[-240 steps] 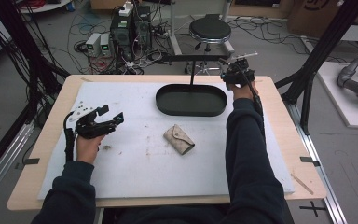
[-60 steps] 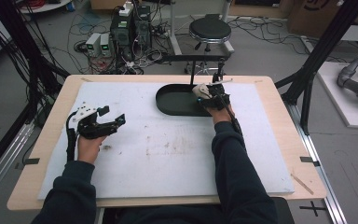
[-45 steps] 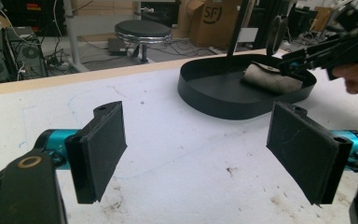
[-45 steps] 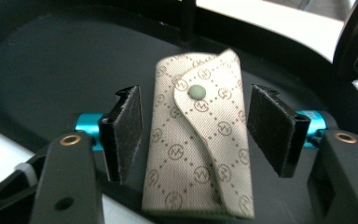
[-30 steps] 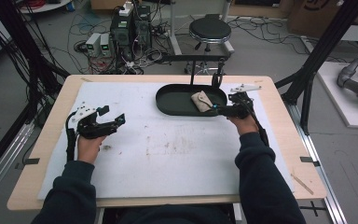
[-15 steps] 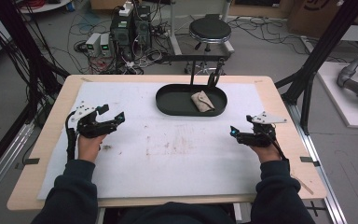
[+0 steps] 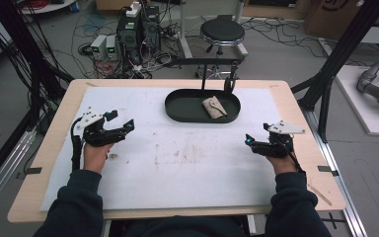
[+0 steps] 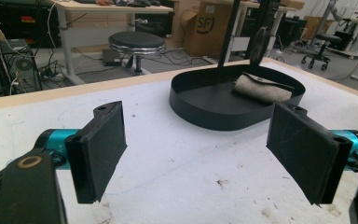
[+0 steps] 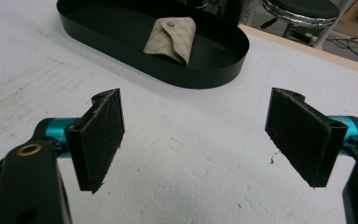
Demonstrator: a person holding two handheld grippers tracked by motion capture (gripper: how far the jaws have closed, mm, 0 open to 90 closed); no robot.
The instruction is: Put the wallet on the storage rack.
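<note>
A small beige pouch (image 7: 214, 107) with a snap flap lies in the right half of a black oval tray (image 7: 180, 107) at the back middle of the table. The same pouch (image 9: 170, 39) and tray (image 9: 205, 77) lie ahead in the right gripper view, and the pouch (image 8: 261, 88) and tray (image 8: 200, 112) also appear in the left gripper view. My right gripper (image 7: 249, 140) rests low over the white mat at the right, open, nothing between its pads. My left gripper (image 7: 123, 127) hovers at the left, open and empty too.
A white mat (image 7: 187, 163) with brown stains covers the wooden table (image 7: 296, 98). A black stand with two posts (image 7: 217, 74) rises just behind the tray. Beyond the table's far edge are a round stool (image 7: 222, 30), computers and cables on the floor.
The right gripper carried the pouch from the mat into the tray, let it go, then drew back toward the near right. The left gripper has hardly moved.
</note>
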